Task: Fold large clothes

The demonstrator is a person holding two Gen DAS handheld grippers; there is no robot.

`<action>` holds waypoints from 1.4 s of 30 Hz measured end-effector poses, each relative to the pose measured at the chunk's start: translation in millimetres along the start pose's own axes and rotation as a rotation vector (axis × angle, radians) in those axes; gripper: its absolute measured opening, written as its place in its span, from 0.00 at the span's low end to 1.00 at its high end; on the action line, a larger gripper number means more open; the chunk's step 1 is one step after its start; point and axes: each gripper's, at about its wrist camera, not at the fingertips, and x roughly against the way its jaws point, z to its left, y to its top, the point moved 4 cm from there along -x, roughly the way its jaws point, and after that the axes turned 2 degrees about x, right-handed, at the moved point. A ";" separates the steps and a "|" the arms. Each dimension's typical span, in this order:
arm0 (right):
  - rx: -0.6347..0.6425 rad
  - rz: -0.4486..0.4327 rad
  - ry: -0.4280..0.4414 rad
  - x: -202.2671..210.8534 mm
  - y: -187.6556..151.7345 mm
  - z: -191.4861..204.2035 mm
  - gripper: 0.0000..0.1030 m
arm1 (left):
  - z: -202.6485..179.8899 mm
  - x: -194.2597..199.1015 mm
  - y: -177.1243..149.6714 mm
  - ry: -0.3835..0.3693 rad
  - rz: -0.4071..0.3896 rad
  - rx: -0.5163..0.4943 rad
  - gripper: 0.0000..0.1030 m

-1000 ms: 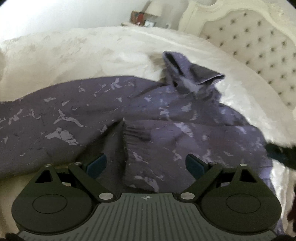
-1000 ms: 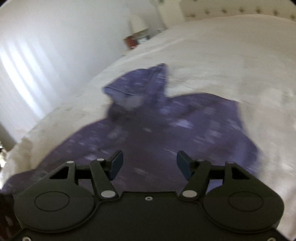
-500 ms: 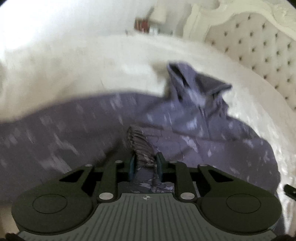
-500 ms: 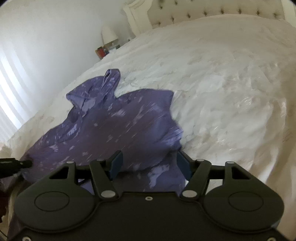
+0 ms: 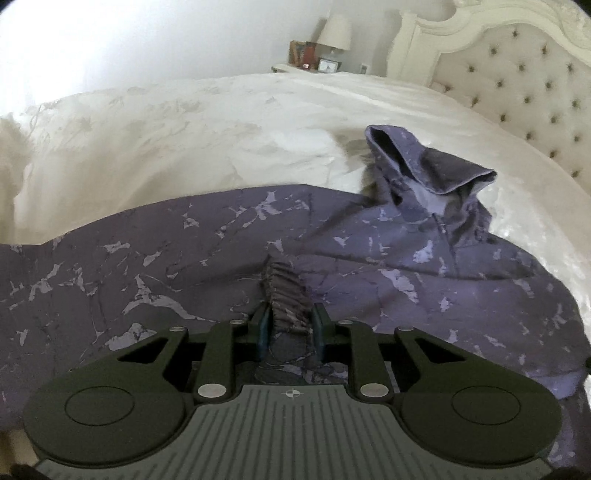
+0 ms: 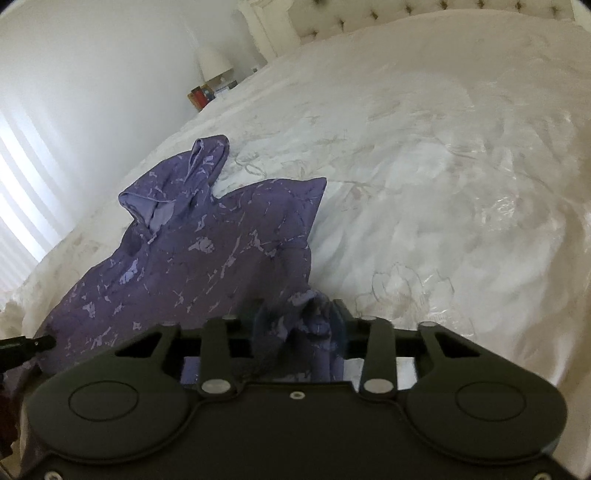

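A purple marbled hoodie [image 5: 221, 254] lies spread on the white bed [image 5: 184, 122], its hood [image 5: 424, 173] toward the headboard. My left gripper [image 5: 288, 325] is shut on a ribbed cuff [image 5: 286, 295] of the hoodie, bunched between the fingers. In the right wrist view the hoodie [image 6: 207, 251] lies at the left with its hood [image 6: 177, 184] at the far end. My right gripper [image 6: 299, 325] is shut on a bunched edge of the hoodie fabric [image 6: 310, 306] at its near right corner.
A tufted white headboard [image 5: 517, 81] stands at the right. A nightstand with a lamp [image 5: 334, 33] and small items [image 5: 306, 55] sits beyond the bed. The tip of the other gripper [image 6: 26, 345] shows at the left edge. White bedding [image 6: 443, 184] stretches to the right.
Both grippers were open a second ago. The left one closed on the cuff first. The right one swung toward the hoodie's right edge and closed on the fabric.
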 end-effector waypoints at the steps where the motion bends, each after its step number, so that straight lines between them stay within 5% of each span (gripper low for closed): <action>1: 0.002 0.004 0.008 1.7 -1.1 1.3 0.40 | 0.0 -4.2 -1.2 0.007 0.008 -0.004 0.22; 8: 0.003 0.085 0.087 -0.7 -18.9 18.1 0.44 | 2.9 -24.1 -13.2 0.019 0.030 -0.021 0.25; 12: -0.046 0.040 0.111 -13.7 -9.2 19.4 0.44 | 3.2 -23.5 -15.0 0.012 0.025 -0.017 0.26; 14: -0.095 -0.058 0.050 -8.6 -4.8 10.1 0.38 | 2.5 -23.2 -15.2 0.007 0.024 -0.018 0.27; 16: -0.168 -0.051 -0.004 -7.9 -7.5 -6.2 0.29 | 2.1 -23.5 -16.2 -0.007 0.024 -0.021 0.31; 18: -0.237 0.006 -0.020 -6.5 -17.0 -20.5 0.42 | 0.3 -23.1 -17.8 -0.004 0.017 -0.039 0.32; 21: -0.180 0.046 -0.081 5.3 -20.9 -21.0 0.42 | -2.8 -22.3 -19.7 -0.015 0.014 -0.056 0.40; 26: -0.020 -0.068 -0.154 22.8 3.9 4.6 0.46 | -9.6 -20.9 -23.2 -0.029 0.022 -0.069 0.60; 32: 0.060 -0.040 -0.135 -24.0 38.6 24.8 0.46 | -10.6 -19.8 -27.5 -0.039 0.016 -0.076 0.67; 42: 0.046 0.077 -0.255 -74.0 36.7 -1.3 0.43 | -11.7 -21.2 -31.0 -0.083 0.019 -0.086 0.83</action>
